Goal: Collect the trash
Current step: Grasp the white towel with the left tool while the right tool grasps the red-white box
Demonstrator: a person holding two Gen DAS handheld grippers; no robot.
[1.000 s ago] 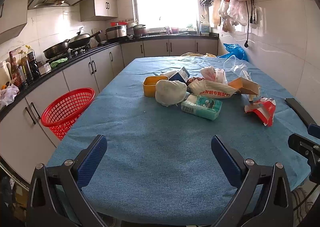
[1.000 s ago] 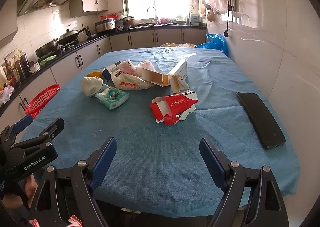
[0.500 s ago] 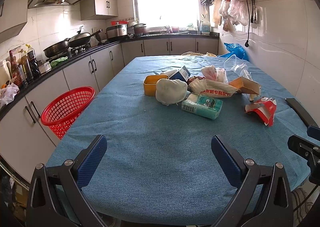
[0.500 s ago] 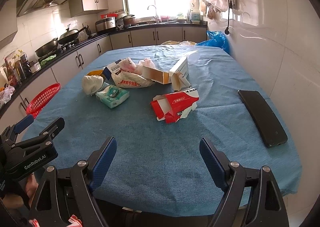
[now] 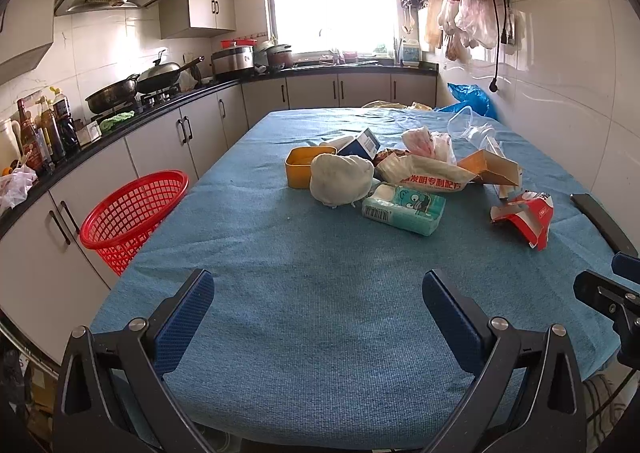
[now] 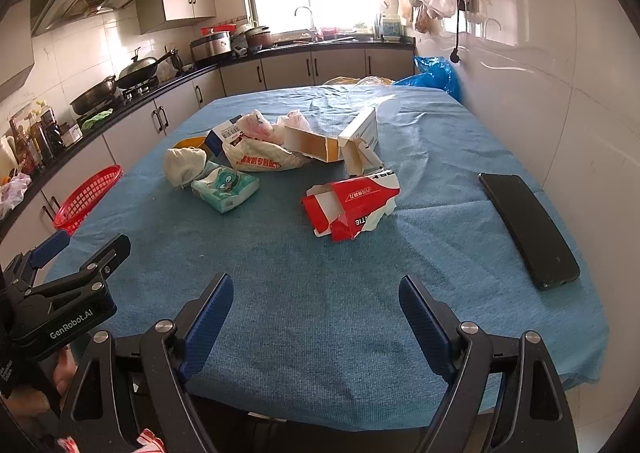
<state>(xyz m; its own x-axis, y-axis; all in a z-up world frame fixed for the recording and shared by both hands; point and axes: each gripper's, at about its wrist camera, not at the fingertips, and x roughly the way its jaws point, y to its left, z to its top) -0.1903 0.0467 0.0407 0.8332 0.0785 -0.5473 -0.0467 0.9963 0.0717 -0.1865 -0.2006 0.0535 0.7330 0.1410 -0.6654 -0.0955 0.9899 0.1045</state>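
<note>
Nothing seems collected yet: both the left gripper (image 5: 318, 307) and right gripper (image 6: 316, 311) have fingers apart and empty, the trash (image 6: 352, 201) lies ahead of them on the surface (image 6: 320, 293), and the red basket (image 5: 134, 209) looks empty.

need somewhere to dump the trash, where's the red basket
The red basket stands off the table's left edge, against the lower cabinets; in the right wrist view it shows at far left, beyond the left gripper.

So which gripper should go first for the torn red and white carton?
Probably right. The torn red and white carton lies almost straight ahead of the open right gripper, while for the open left gripper it sits far off to the side.
</note>
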